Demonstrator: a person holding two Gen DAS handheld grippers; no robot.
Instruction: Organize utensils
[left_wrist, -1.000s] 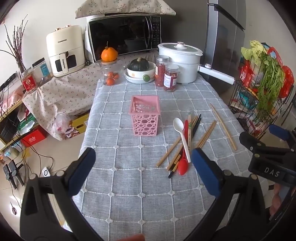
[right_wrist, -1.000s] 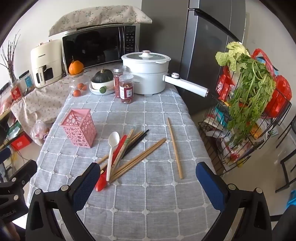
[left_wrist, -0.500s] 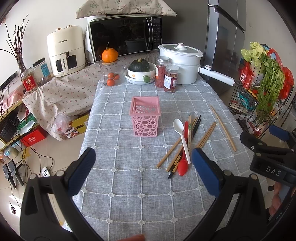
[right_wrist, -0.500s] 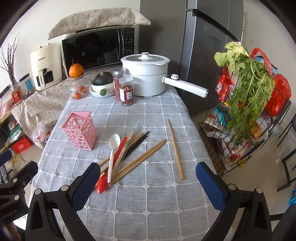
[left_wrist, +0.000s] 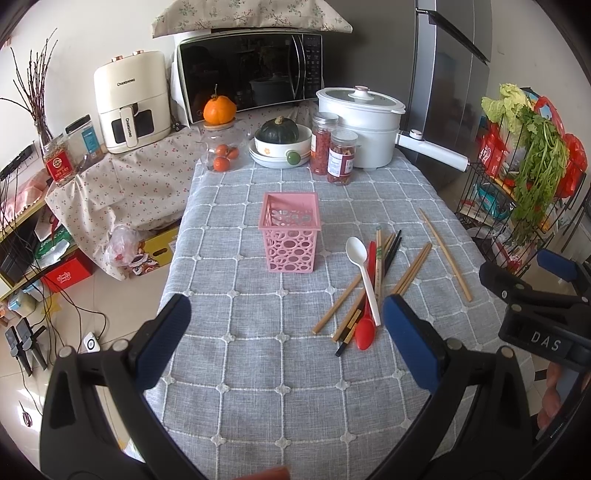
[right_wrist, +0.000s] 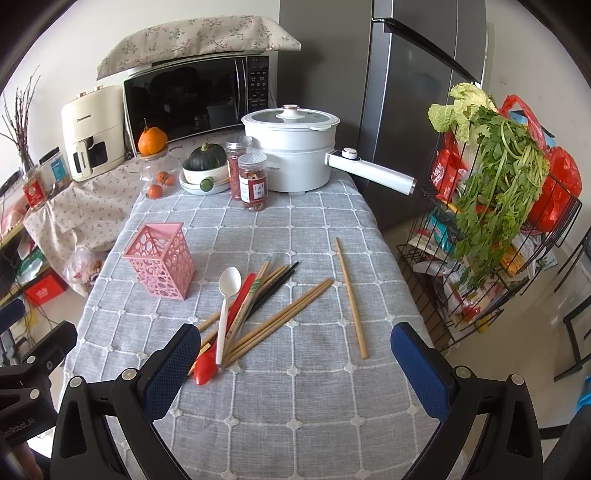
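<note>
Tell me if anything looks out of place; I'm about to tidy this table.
The chopsticks and two spoons, white and red, lie crisscrossed in a loose pile beside the pink basket, which holds none. One chopstick lies apart, to their right.

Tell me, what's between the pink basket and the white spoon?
Nothing: only bare grey tablecloth lies between the pink basket and the white spoon. Both wrist views show that gap.

A square pink plastic holder with round cut-outs (left_wrist: 290, 236) is seen upright and empty near the tablecloth's middle. Toward the right edge, a white plastic spoon (right_wrist: 226, 304) is laid across a red plastic spoon (right_wrist: 221, 338) among loosely piled wooden chopsticks (right_wrist: 280, 319) and black chopsticks (right_wrist: 275, 286). One wooden chopstick (right_wrist: 350, 297) is set apart nearer that edge.
</note>
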